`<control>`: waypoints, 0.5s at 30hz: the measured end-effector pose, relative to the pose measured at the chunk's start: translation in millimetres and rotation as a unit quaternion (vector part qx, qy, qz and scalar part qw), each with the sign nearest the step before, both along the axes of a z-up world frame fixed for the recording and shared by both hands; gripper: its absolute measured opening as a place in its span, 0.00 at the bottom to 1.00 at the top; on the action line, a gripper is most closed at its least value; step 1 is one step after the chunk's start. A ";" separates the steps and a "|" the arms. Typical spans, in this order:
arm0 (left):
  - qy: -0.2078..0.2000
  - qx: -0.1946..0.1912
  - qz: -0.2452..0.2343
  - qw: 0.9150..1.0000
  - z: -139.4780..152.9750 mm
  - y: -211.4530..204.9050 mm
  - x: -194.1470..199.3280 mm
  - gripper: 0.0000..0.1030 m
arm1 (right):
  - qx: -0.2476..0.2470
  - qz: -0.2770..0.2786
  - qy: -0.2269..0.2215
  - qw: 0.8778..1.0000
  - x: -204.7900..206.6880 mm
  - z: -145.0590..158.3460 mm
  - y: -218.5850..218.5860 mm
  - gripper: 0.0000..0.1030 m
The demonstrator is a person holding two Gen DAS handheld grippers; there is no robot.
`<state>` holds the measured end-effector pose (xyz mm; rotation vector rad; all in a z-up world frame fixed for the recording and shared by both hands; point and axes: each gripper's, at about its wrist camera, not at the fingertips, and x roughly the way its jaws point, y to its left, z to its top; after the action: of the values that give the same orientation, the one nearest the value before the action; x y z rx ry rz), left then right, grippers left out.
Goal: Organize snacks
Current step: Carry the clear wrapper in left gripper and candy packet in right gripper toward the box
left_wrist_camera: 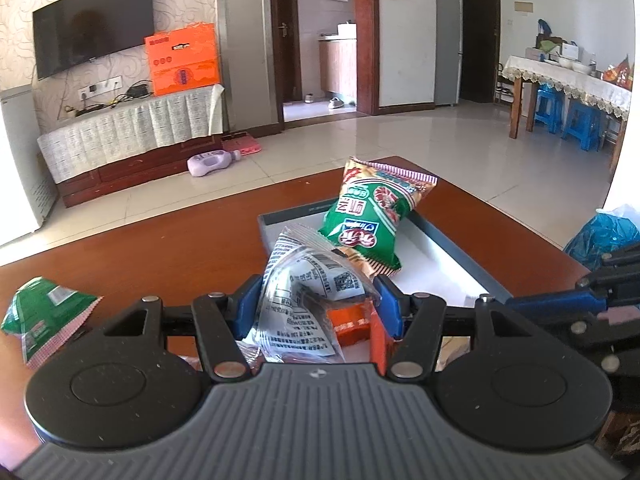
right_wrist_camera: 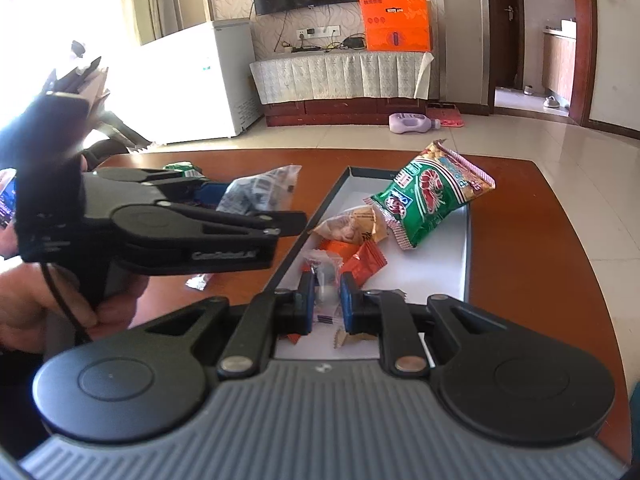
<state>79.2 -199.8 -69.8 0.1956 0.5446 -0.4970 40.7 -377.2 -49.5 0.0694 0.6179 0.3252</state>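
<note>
Left gripper (left_wrist_camera: 316, 300) is clamping a clear printed packet (left_wrist_camera: 304, 300) above the tray (left_wrist_camera: 452, 252). Right gripper (right_wrist_camera: 325, 300) is pinching a small clear-wrapped snack (right_wrist_camera: 326, 276) inside the tray, near orange packets (right_wrist_camera: 366, 262). Green shrimp-chip bag (right_wrist_camera: 430, 198) is leaning in the tray.

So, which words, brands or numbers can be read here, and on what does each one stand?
"Oishi": blue oval logo, upside down, on the green snack bag.
"GenRobot.AI", probably: side of the left hand-held gripper, blurred, right wrist view.
Clear packet, in that gripper: fine print, barcode, too small.
Orange box: too small.
</note>
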 end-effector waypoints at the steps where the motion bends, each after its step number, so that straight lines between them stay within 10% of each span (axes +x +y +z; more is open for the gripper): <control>1: 0.001 0.000 -0.003 1.000 -1.6 -3.8 3.7 0.63 | 0.000 -0.002 0.002 1.000 0.8 -0.9 -1.2 0.16; 15: 0.014 0.007 -0.018 1.000 -36.5 -58.4 79.3 0.63 | -0.007 -0.013 0.022 1.000 10.8 -12.9 -11.2 0.16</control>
<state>158.5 -258.2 -106.2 0.2116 0.5727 -0.5318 51.6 -388.5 -62.4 0.0711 0.6625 0.2954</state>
